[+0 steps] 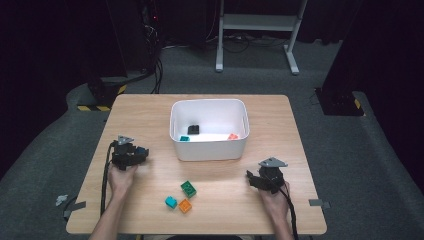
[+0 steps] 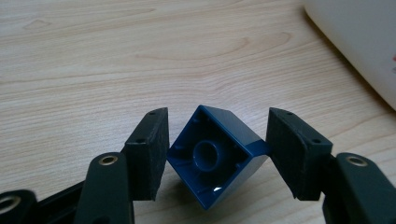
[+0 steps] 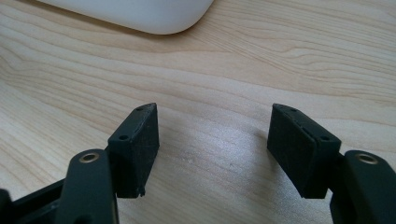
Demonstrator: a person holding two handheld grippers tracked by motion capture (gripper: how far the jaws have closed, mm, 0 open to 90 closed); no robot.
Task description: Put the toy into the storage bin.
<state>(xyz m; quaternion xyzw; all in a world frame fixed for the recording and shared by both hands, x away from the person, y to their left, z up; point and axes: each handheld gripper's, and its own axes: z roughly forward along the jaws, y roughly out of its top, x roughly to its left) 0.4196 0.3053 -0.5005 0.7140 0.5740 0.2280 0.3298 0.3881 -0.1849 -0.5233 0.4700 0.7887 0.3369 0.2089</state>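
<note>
A dark blue brick sits cornerwise between the pads of my left gripper, hollow underside toward the camera, and the pads press on its two opposite corners. In the high view this left gripper is over the left part of the wooden table, its jaws toward the white bin. My right gripper stands open just above bare wood, with nothing between its fingers. The high view has the right gripper at the right front, below the bin's right corner.
Inside the bin lie a black brick, a teal brick and an orange-red brick. Between my hands, near the front edge, rest a green brick, a cyan brick and an orange brick.
</note>
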